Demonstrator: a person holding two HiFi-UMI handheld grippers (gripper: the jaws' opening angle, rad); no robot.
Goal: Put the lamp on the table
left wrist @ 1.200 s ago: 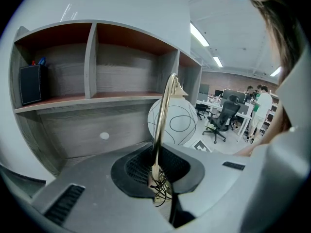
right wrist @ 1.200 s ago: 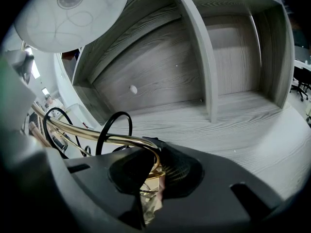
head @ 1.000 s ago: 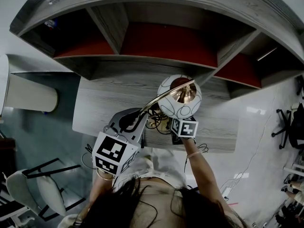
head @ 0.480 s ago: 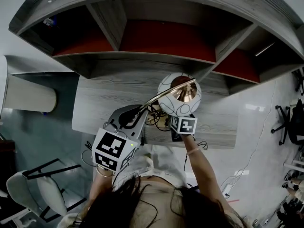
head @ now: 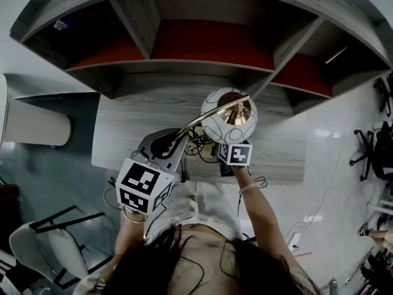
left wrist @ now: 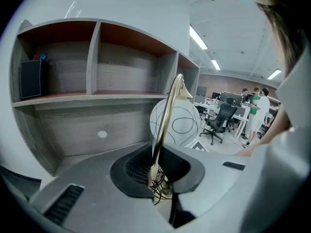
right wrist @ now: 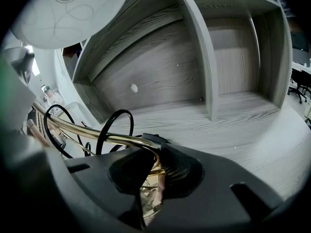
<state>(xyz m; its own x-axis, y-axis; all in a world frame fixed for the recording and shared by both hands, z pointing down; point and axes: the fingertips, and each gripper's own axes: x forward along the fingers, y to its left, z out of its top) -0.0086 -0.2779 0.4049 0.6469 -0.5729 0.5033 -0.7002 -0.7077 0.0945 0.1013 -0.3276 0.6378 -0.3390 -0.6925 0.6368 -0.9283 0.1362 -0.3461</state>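
**Lamp's over the table, not set down yet**

The left gripper point(left wrist: 160, 171) has its fingers point(left wrist: 129, 171) squeezed right in on the brass stem point(left wrist: 167, 123), which runs up between them toward the white globe point(left wrist: 187, 125). The right gripper point(right wrist: 153, 176) is the same deal, fingers point(right wrist: 187, 174) pinched shut on the curved brass end of the stem, with a black cord point(right wrist: 114, 116) looping just beside it. So the lamp point(head: 229, 117) is held by both.

What's changed from a second ago is small. Both grippers and the lamp have slid a bit farther in, away from the near edge of the table point(head: 123, 137) and toward the shelf point(head: 209, 48). The grips haven't shifted at all.

My read is that this is the tail end of the carry. The globe hangs over the table's near-middle, but I can't tell if anything is touching the top yet. It probably still needs lowering and standing upright before either gripper lets go.
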